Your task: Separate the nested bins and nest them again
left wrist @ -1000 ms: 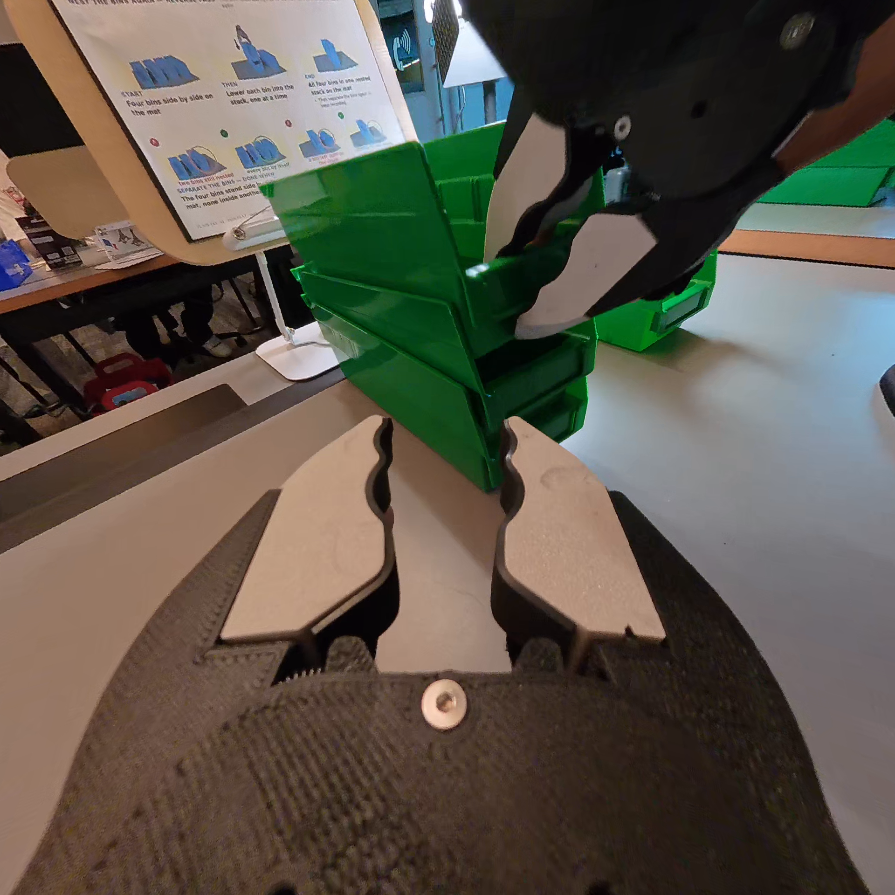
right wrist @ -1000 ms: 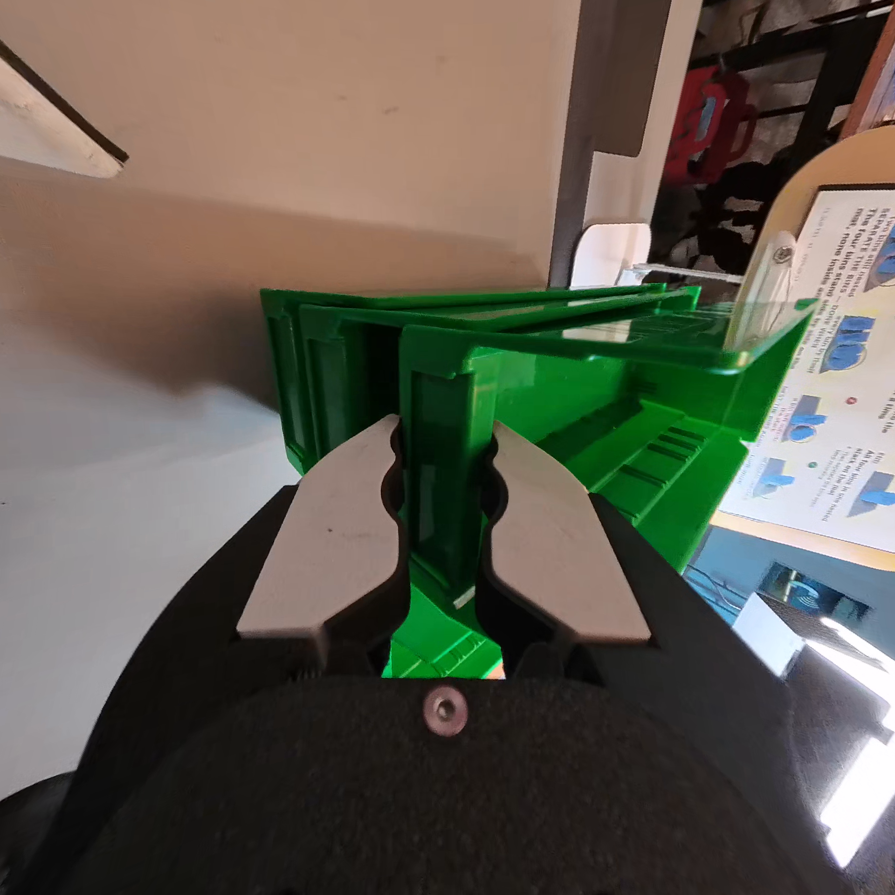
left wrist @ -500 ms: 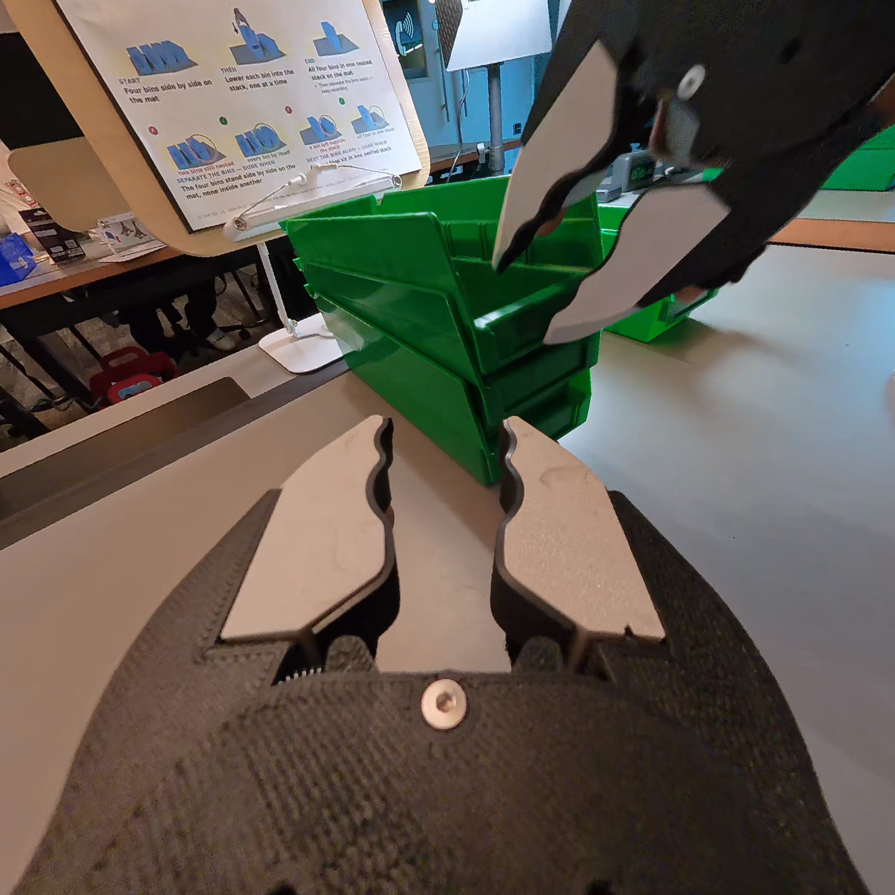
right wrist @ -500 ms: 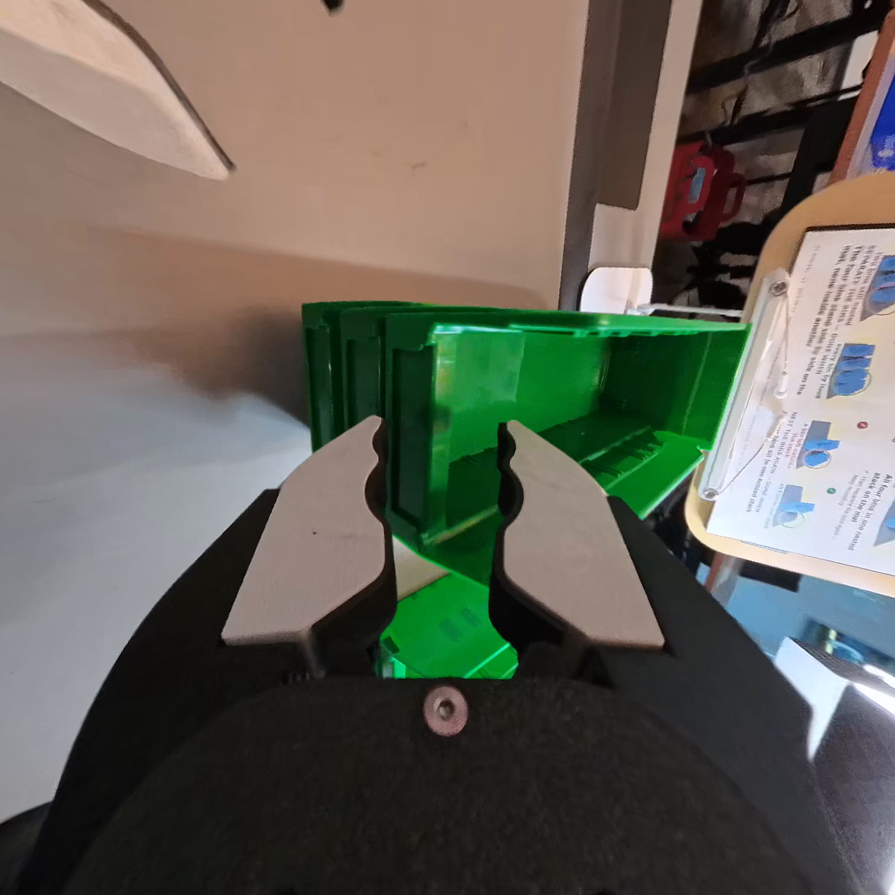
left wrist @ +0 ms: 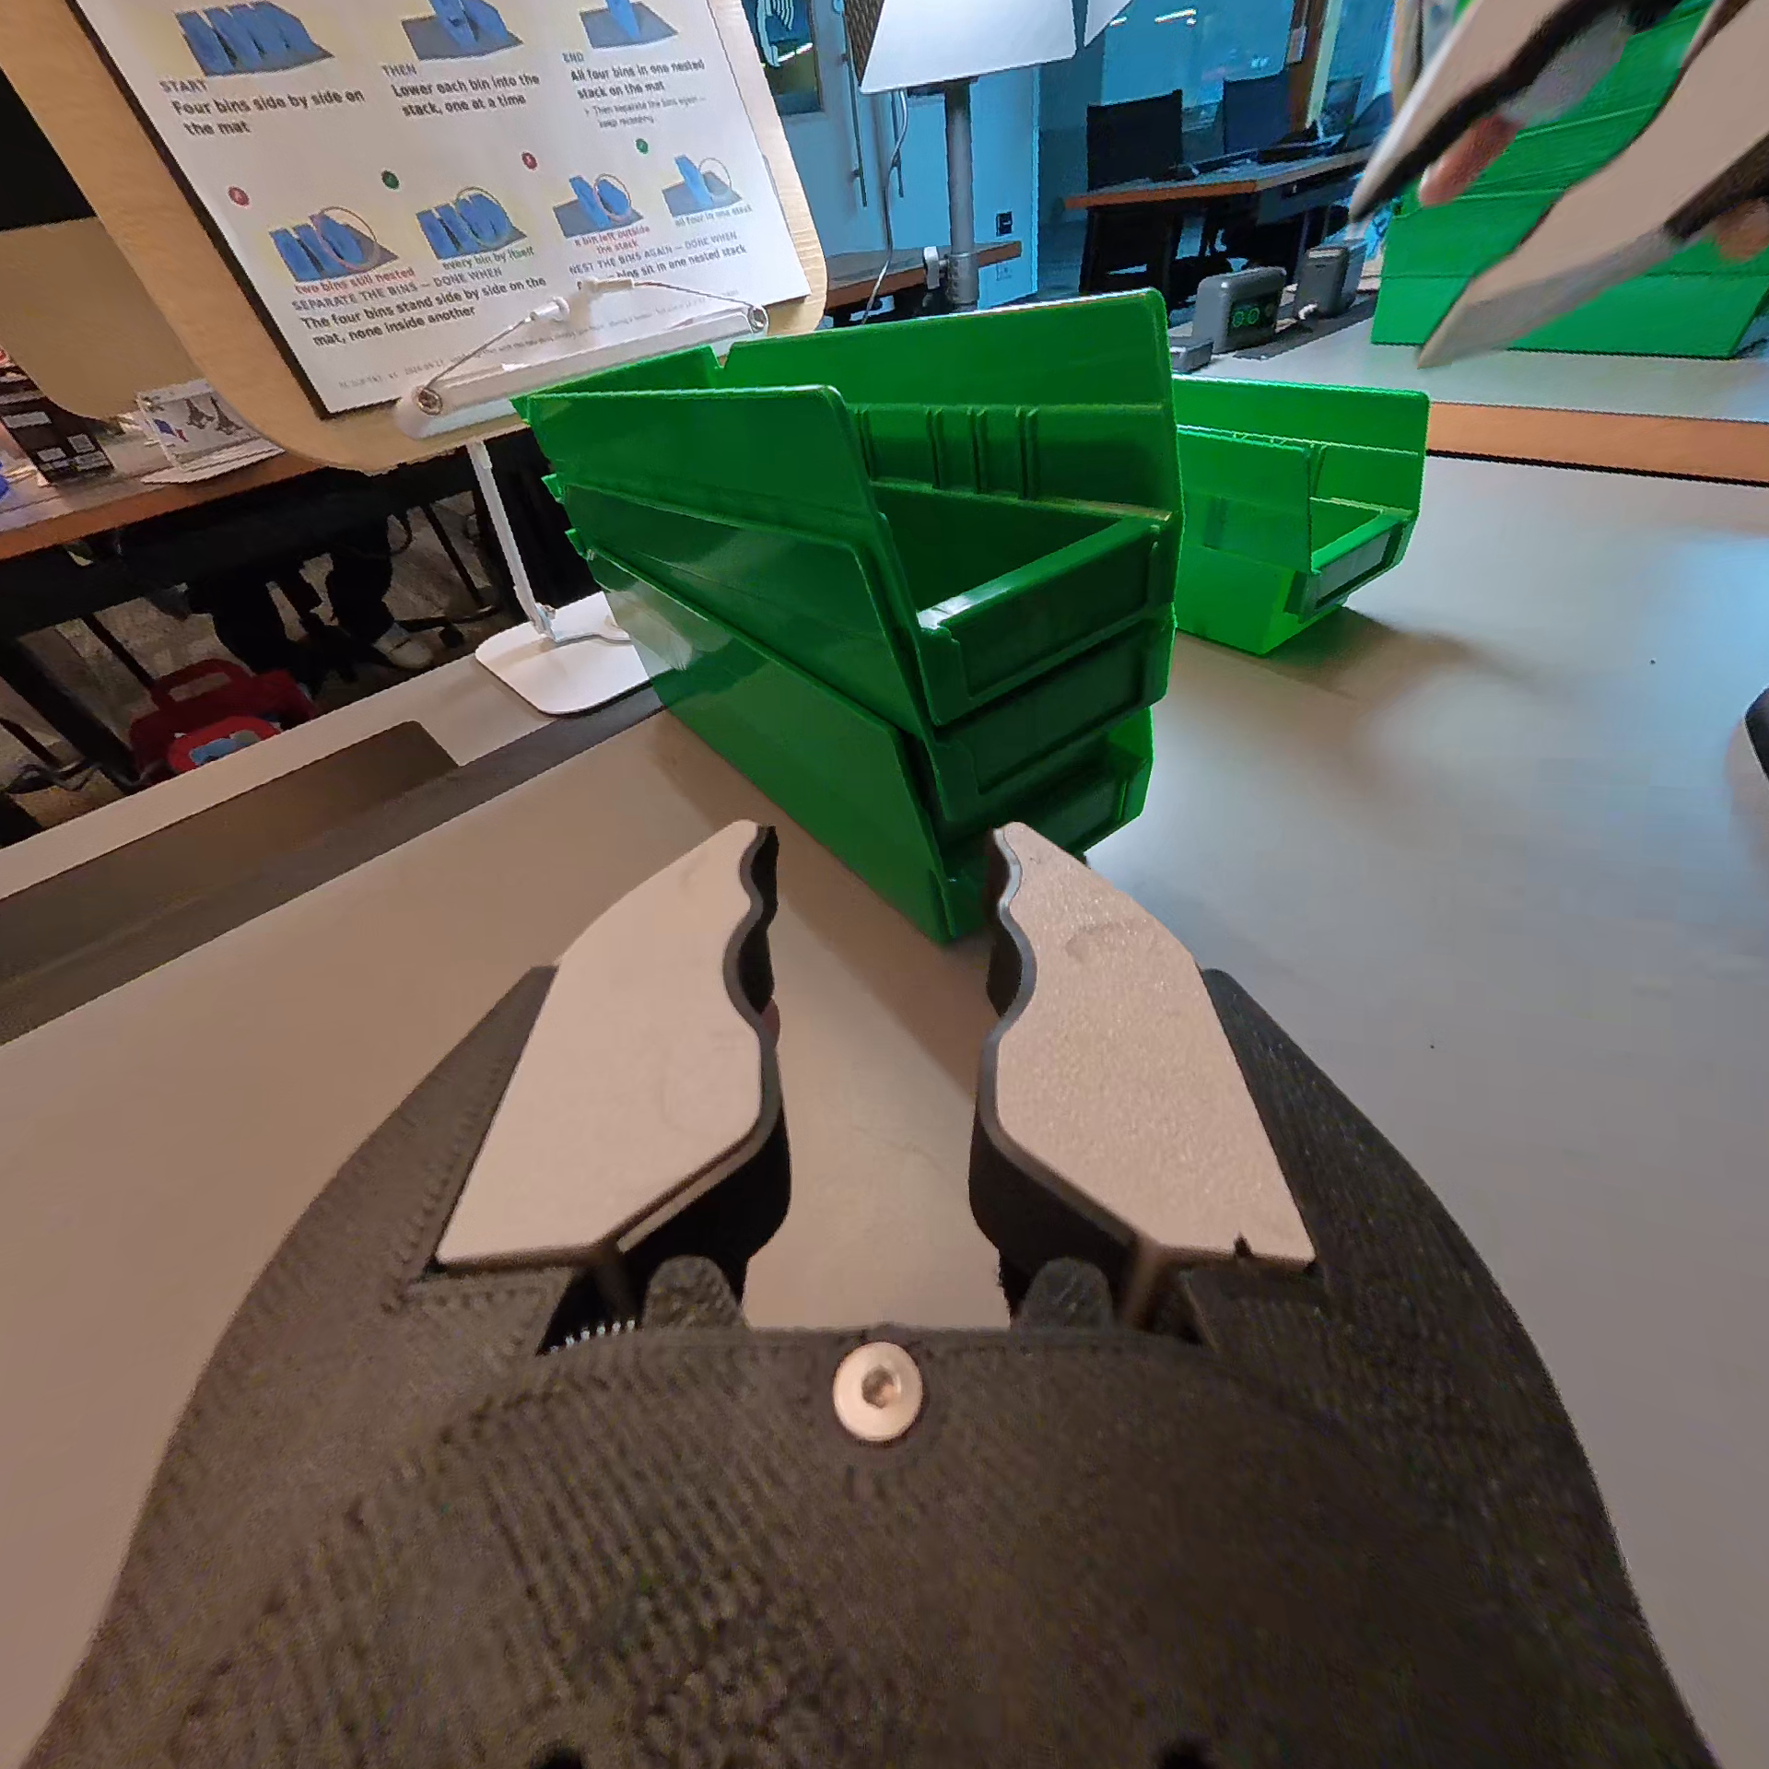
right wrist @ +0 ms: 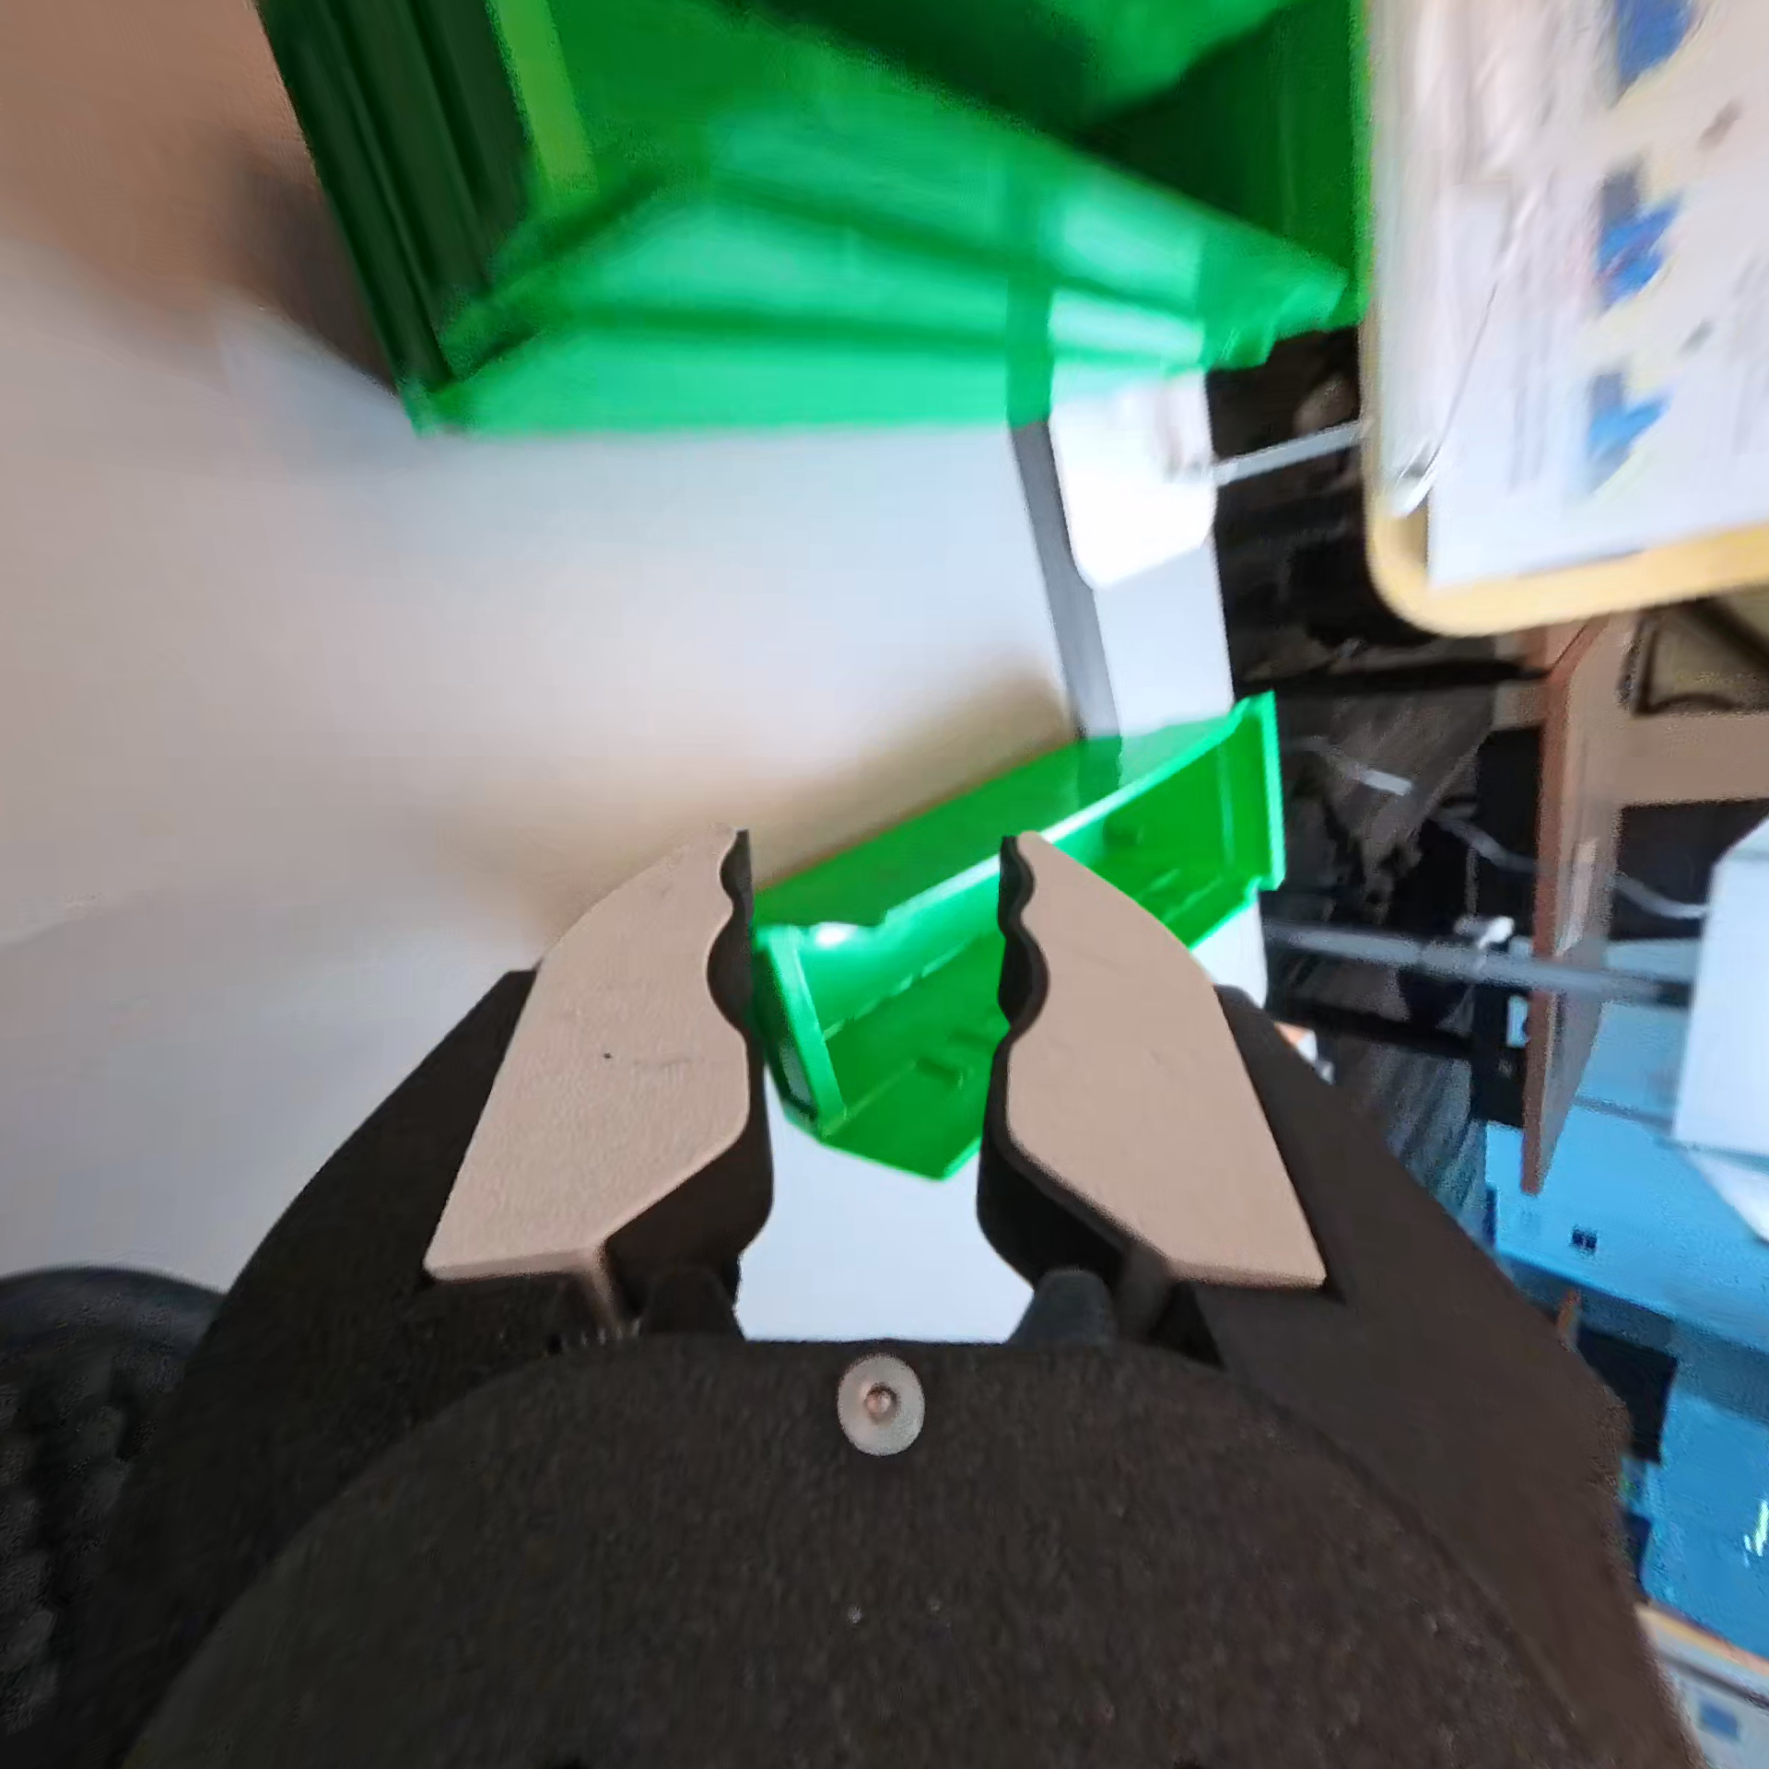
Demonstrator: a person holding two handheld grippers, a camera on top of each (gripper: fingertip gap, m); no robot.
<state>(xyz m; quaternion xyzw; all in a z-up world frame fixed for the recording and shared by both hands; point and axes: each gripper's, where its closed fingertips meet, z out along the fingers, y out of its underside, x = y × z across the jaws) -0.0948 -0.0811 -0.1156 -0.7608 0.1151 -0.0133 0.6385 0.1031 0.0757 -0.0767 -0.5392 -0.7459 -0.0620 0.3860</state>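
A stack of three nested green bins (left wrist: 862, 593) stands on the grey table (left wrist: 1436, 909), just beyond my left gripper (left wrist: 881, 842), which is open, empty and low over the table. A single green bin (left wrist: 1302, 517) stands apart, behind and right of the stack. My right gripper (left wrist: 1570, 172) hangs blurred at the top right of the left wrist view. In the right wrist view the right gripper (right wrist: 876, 842) is open and empty, looking down on the single bin (right wrist: 1149, 814), with the stack (right wrist: 766, 239) blurred above it.
An instruction board (left wrist: 459, 172) on a white stand rises behind the stack, at the table's far left edge; it also shows in the right wrist view (right wrist: 1570, 287). More green bins (left wrist: 1570, 297) sit on another surface at the far right. My hands' fingertips stand some 25 centimeters from each other.
My right gripper has let go of the top bin, which dropped level into the stack. The gripper rose and swung off to the right, over the single bin. The left gripper has stayed put.
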